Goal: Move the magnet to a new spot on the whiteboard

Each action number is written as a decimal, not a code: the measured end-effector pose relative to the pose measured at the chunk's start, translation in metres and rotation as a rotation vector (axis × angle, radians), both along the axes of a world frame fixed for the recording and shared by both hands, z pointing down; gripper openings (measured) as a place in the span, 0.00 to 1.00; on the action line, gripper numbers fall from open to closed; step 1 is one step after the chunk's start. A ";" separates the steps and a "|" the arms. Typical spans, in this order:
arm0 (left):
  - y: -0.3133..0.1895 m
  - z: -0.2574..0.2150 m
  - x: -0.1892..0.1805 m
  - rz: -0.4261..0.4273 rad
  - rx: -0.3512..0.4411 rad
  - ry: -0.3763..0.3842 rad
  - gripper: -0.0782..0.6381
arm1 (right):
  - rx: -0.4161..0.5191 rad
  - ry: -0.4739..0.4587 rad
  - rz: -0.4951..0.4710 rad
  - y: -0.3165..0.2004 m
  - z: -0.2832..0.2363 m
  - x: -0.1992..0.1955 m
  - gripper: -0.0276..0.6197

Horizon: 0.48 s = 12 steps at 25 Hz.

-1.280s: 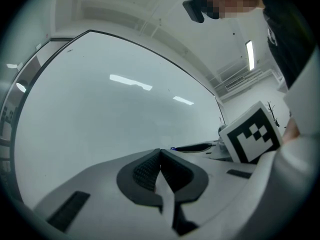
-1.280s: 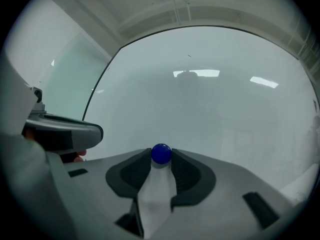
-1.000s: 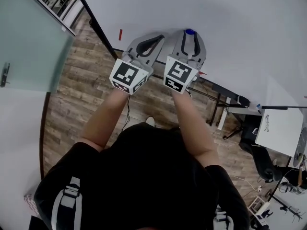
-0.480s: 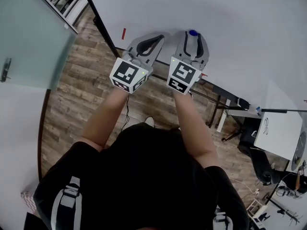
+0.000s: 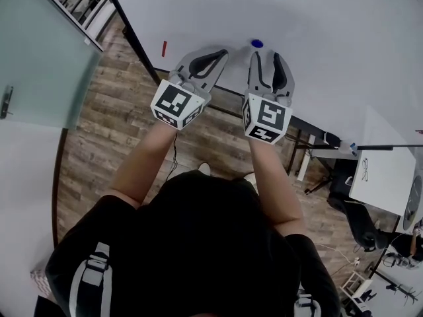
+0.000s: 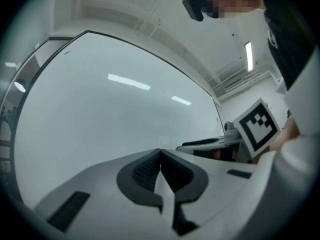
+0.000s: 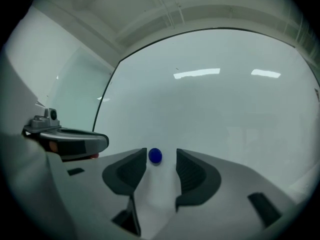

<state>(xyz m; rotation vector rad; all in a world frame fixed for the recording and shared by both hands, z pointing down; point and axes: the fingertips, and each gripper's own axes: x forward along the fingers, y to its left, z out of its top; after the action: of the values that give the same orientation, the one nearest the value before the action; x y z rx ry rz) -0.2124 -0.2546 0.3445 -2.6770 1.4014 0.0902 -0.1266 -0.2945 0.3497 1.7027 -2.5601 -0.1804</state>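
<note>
Where the magnet [image 7: 155, 155] sits: on the whiteboard [image 7: 215, 109], just ahead of my right gripper [image 7: 161, 161], untouched.
Magnet's axis: round blue disc, no long side, flat face toward me.
Right gripper: jaws just opened wide, magnet seen between the tips, nothing gripped.
Left gripper [image 6: 160, 155]: closed, empty.

My head camera looks steeply down, with the whiteboard [image 5: 344, 38] at upper right; both gripper views face that board level and close.

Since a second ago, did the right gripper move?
Yes. The right gripper pulled back from the whiteboard, leaving the blue magnet stuck there. Its jaws have just been opening, with nothing gripped.
</note>
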 end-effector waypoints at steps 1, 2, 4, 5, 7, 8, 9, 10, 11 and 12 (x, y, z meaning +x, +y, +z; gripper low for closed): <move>0.001 -0.001 0.004 0.008 0.001 -0.002 0.12 | -0.012 -0.005 -0.016 0.004 0.000 0.005 0.32; 0.001 -0.003 0.008 0.016 0.002 -0.003 0.12 | -0.025 -0.013 -0.030 0.007 0.001 0.011 0.32; 0.002 -0.004 0.018 0.037 0.000 -0.007 0.12 | -0.055 -0.033 -0.058 0.014 0.004 0.022 0.32; 0.002 -0.004 0.023 0.049 -0.003 -0.008 0.12 | -0.070 -0.046 -0.073 0.017 0.005 0.028 0.32; 0.004 -0.003 0.035 0.074 -0.009 -0.011 0.12 | -0.094 -0.066 -0.100 0.025 0.008 0.040 0.32; 0.005 -0.003 0.041 0.084 -0.011 -0.013 0.12 | -0.100 -0.072 -0.109 0.028 0.008 0.047 0.32; 0.006 -0.002 0.046 0.094 -0.014 -0.014 0.12 | -0.100 -0.075 -0.117 0.032 0.008 0.054 0.32; 0.008 -0.002 0.053 0.105 -0.017 -0.016 0.12 | -0.098 -0.077 -0.125 0.035 0.008 0.061 0.32; 0.010 -0.002 0.059 0.118 -0.019 -0.017 0.12 | -0.095 -0.079 -0.134 0.040 0.007 0.067 0.32; 0.013 -0.003 0.066 0.132 -0.022 -0.018 0.12 | -0.091 -0.080 -0.146 0.044 0.006 0.074 0.32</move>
<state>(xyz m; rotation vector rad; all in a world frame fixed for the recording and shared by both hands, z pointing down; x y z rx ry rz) -0.1467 -0.2419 0.3419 -2.7788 1.2272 0.0621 -0.0530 -0.2502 0.3558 1.5226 -2.7061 -0.0029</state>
